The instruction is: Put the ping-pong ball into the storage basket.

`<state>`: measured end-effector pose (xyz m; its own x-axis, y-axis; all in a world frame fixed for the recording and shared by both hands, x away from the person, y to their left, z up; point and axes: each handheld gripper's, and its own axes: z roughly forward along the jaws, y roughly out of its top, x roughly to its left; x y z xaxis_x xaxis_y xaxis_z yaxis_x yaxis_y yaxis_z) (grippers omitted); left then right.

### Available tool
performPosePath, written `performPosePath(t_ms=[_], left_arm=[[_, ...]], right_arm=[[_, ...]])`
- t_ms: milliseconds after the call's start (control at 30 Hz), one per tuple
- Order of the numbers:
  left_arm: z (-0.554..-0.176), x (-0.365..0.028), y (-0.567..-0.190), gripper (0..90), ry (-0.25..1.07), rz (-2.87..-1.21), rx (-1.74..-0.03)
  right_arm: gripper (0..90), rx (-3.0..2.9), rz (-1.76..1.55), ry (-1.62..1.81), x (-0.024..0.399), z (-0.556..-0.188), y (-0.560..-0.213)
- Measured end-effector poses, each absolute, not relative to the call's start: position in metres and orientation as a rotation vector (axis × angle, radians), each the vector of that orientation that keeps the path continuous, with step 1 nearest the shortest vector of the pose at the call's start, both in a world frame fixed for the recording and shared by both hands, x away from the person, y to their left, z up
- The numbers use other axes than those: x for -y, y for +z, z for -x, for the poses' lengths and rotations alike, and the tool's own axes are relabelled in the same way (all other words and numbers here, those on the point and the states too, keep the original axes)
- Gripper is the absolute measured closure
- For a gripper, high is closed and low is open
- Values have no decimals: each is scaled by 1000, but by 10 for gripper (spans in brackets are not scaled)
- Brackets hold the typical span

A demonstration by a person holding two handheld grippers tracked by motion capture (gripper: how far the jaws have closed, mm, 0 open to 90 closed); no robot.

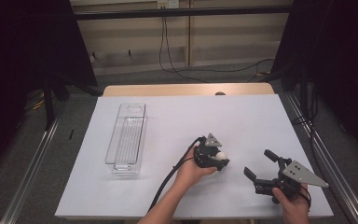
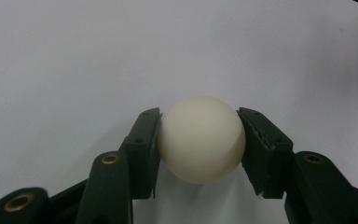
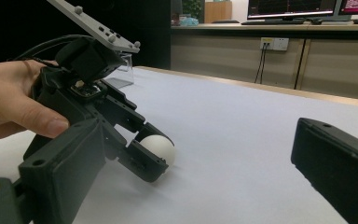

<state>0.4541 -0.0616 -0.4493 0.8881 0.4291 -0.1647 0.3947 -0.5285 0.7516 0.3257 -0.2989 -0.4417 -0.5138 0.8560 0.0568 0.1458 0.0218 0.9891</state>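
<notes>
Left claw (image 2: 200, 149) is closed onto a white ball (image 2: 201, 139), both pads pressed against its sides, and the ball is held low over the sheet (image 1: 168, 121), toward its near edge and right of centre. Right claw (image 1: 260, 164) is held wide open with nothing between its jaws, near the sheet's near right corner.

Left hand-held gripper (image 1: 220, 159) clamped; right hand-held gripper (image 1: 260, 164) agape

A wooden table (image 1: 186, 89) under a white sheet (image 1: 242, 116) stands on grey carpet (image 1: 74, 140); behind the table, a beige panelled wall (image 1: 223, 37) with trailing cables (image 1: 168, 56); black curtains (image 1: 23, 42) flank the table.
</notes>
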Motion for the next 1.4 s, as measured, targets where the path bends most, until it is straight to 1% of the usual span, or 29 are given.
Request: performPosePath(t_ms=[33, 100, 233, 333, 567, 600, 700, 767, 1033, 1400], left_arm=[[-454, 62, -450, 511, 50, -2165, -593], [-454, 59, -447, 511, 46, -2193, -591], [-454, 58, -446, 512, 33, -2162, -596], [-453, 56, -444, 512, 37, -2186, -591], [-452, 54, -441, 512, 17, -2179, -590], [-452, 54, -442, 511, 17, -2158, -582], [-452, 52, -440, 512, 6, -2173, -590], [-452, 50, -438, 511, 12, -2191, -588], [-452, 44, -435, 512, 16, -2154, -607], [-452, 38, -433, 512, 3, -2171, -615]], right_arm=[[24, -1712, -1026, 1542, 299, -326, -442], [25, -1712, -1026, 1541, 299, -326, -442], [24, -1708, -1031, 1544, 298, -326, -442], [25, -1708, -1031, 1543, 298, -326, -442], [25, -1708, -1027, 1543, 298, -326, -442], [25, -1709, -1027, 1543, 298, -326, -442], [25, -1714, -1018, 1541, 299, -326, -442], [25, -1715, -1017, 1541, 299, -326, -442], [25, -1713, -1017, 1544, 298, -326, -442], [25, -1712, -1019, 1542, 298, -326, -442]])
